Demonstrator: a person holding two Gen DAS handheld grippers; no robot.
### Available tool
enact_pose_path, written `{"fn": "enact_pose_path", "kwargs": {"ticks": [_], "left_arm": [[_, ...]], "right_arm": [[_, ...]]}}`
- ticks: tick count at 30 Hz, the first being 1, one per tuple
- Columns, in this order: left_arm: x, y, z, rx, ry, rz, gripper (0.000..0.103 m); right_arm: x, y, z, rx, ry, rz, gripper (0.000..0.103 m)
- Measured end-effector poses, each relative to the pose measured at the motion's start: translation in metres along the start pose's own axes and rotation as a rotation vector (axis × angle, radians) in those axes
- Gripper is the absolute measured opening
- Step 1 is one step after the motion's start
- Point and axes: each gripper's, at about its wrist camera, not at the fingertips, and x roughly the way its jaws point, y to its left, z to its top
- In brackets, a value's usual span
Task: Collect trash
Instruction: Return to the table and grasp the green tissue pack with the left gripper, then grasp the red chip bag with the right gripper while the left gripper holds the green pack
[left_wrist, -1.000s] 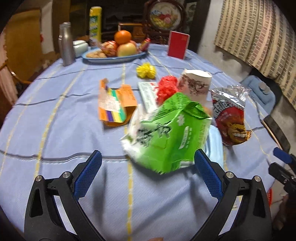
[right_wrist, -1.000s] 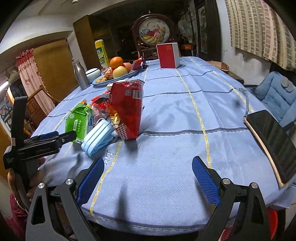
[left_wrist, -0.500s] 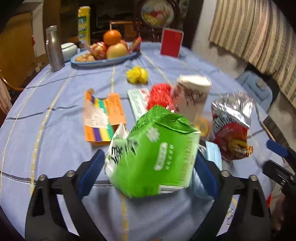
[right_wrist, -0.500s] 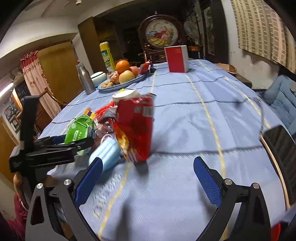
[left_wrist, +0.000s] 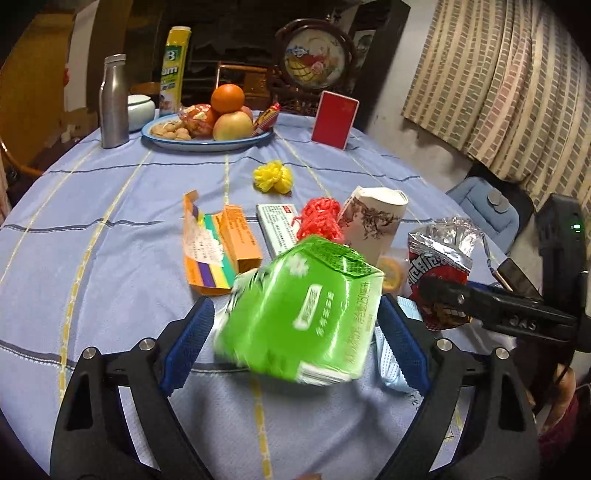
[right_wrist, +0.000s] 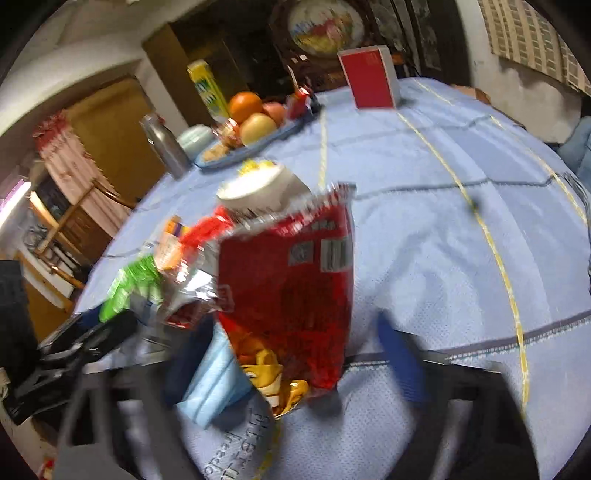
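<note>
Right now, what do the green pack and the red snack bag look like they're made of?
Green pack: thin glossy plastic film, judging by the shine and the crimped, textured seal on top. Red snack bag: metallised foil-plastic laminate, probably; its torn-open top shows a crinkled silver lining. The contents of both are hidden.

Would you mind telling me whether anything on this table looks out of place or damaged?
Yes. Litter clusters on the blue tablecloth: an orange carton torn open and flattened, an opened red snack bag with a crumpled foil top, and a tilted paper cup. The fruit plate behind looks orderly.
</note>
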Motion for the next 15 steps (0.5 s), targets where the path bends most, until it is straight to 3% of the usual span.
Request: {"fn": "enact_pose_path", "kwargs": {"ticks": [5,11,15], "left_arm": [[0.011,-0.016,-0.003,0.077,0.039,0.072,0.087],[0.011,-0.035,-0.009,0.180,0.007,0.198,0.086],[0.009,-0.038,-0.011,0.196,-0.009,0.222,0.081]], "right_arm": [[-0.011,-0.009,-0.010,0.013,-0.041,-0.024,0.043],[-0.018,-0.012,-0.013,0.015,-0.044,-0.027,0.044],[-0.024,-0.010,-0.015,0.005,-0.055,-0.035,0.044]]}}
